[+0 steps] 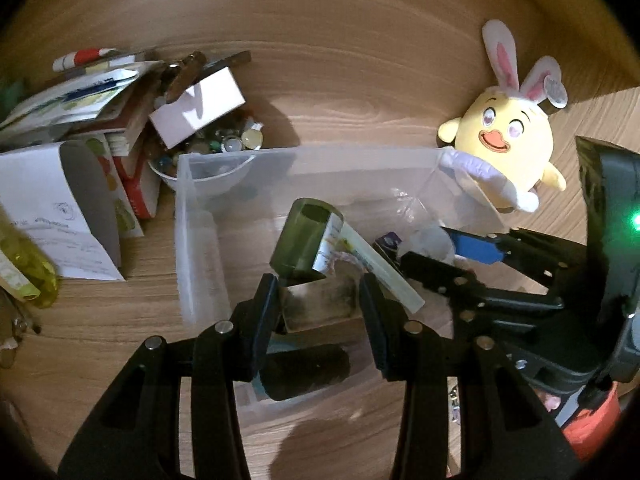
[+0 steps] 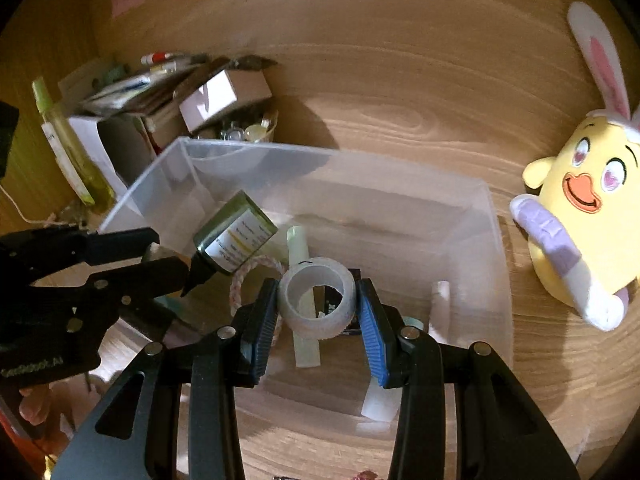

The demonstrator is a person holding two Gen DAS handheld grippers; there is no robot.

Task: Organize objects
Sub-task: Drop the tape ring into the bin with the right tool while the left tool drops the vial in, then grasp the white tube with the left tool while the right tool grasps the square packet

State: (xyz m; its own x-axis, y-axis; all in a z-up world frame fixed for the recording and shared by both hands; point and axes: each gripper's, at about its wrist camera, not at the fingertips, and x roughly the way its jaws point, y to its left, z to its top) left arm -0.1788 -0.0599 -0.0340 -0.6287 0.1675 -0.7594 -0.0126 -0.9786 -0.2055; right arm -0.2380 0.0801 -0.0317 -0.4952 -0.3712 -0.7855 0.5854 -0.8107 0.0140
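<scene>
Looking down the left wrist view, the left gripper (image 1: 320,300) was clamped on a small dark green bottle (image 1: 302,246), its black fingers (image 1: 266,308) pressing the bottle's body from both sides while the neck end tilted up and away over the clear bin (image 1: 192,240). A pale stick (image 1: 384,268) lay in the bin just past the bottle, running toward the right finger. The right gripper (image 1: 436,252) reached in from the right, one blue pad visible, with a whitish roll (image 1: 430,242) at its tip. A yellow plush (image 1: 506,140) with rabbit ears sat on the table (image 1: 360,80) touching the bin's far right corner. A white bowl (image 1: 212,172) of beads stood behind the far left corner, under a white box (image 1: 200,106), beside a stack of books (image 1: 132,152).

From the right wrist view, the right gripper (image 2: 318,300) was closed on a white tape roll (image 2: 318,300), blue pads (image 2: 372,340) against its outer wall on either side, the roll's hole facing the camera. It hung above the bin (image 2: 400,184), over the pale stick (image 2: 304,332) and a braided ring (image 2: 248,276) on the floor. The left gripper (image 2: 192,268) came in from the left, holding the green bottle (image 2: 236,236) just left of the roll, apart from it. The plush (image 2: 580,208) stood right of the bin.
</scene>
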